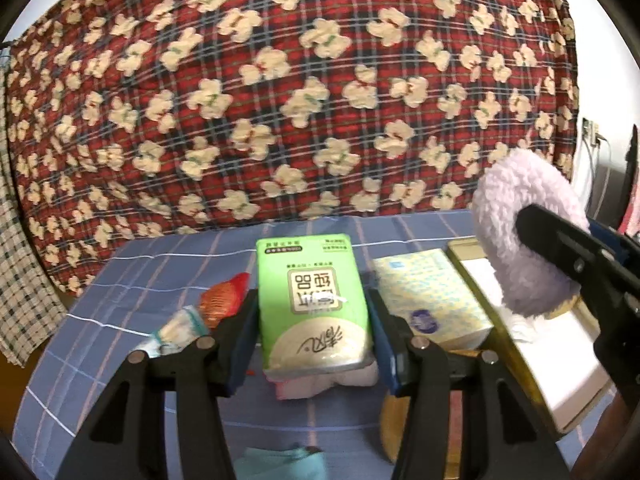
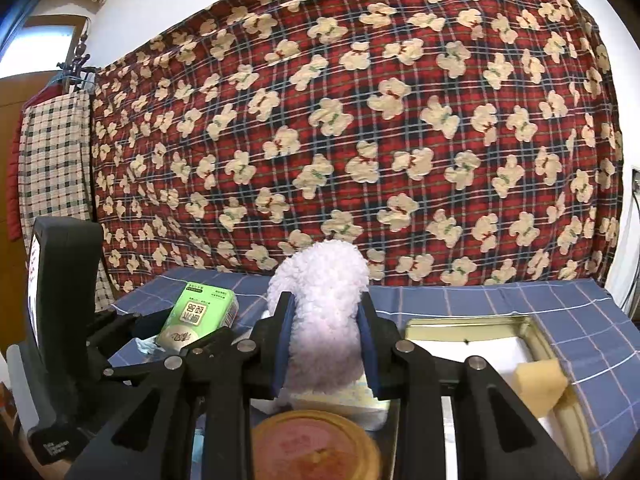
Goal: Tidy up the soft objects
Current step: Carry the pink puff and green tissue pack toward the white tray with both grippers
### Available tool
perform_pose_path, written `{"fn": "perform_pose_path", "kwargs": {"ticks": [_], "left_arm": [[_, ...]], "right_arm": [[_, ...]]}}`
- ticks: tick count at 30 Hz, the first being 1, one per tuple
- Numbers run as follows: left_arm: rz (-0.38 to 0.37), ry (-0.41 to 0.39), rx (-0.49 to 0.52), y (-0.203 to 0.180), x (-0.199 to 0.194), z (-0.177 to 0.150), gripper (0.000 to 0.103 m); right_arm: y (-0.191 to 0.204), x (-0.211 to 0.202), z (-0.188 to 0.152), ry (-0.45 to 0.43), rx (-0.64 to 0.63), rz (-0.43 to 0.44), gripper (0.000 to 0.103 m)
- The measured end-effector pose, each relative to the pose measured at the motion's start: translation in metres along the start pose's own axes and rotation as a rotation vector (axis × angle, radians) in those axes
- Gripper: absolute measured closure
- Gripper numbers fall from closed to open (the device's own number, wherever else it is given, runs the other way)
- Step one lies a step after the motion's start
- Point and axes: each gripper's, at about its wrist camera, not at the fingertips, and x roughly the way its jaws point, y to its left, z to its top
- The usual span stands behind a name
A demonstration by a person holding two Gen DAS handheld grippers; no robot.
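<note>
My left gripper point(image 1: 312, 308) is shut on a green tissue pack point(image 1: 314, 300) and holds it above the blue checked cloth; the pack also shows in the right wrist view point(image 2: 198, 316). My right gripper point(image 2: 326, 320) is shut on a fluffy lilac plush point(image 2: 324, 312), held up over the left edge of the gold-rimmed tray point(image 2: 532, 328). The plush point(image 1: 524, 232) and the right gripper's black body show at the right of the left wrist view. A yellow sponge point(image 2: 540, 384) lies in the tray. A pale yellow tissue pack point(image 1: 428, 296) lies beside the tray point(image 1: 516, 356).
A red-and-white packet point(image 1: 208, 312) lies left of the green pack, a pink cloth point(image 1: 320, 384) under it. A round orange lid point(image 2: 316, 448) sits near the front. A red teddy-print blanket point(image 1: 300, 92) hangs behind the table.
</note>
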Motion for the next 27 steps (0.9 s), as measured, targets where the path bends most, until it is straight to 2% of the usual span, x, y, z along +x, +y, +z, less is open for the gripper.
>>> {"fn": "perform_pose_path", "kwargs": {"ticks": [12, 20, 27], "left_arm": [[-0.147, 0.054, 0.057, -0.059, 0.006, 0.007, 0.052], [-0.238, 0.091, 0.1, -0.098, 0.007, 0.012, 0.052], [-0.305, 0.129, 0.161, -0.132, 0.007, 0.006, 0.052]], "right_arm": [[-0.054, -0.012, -0.001, 0.024, 0.026, -0.064, 0.07], [-0.106, -0.028, -0.005, 0.053, 0.061, -0.131, 0.07], [-0.141, -0.032, -0.02, 0.118, 0.093, -0.17, 0.07]]}}
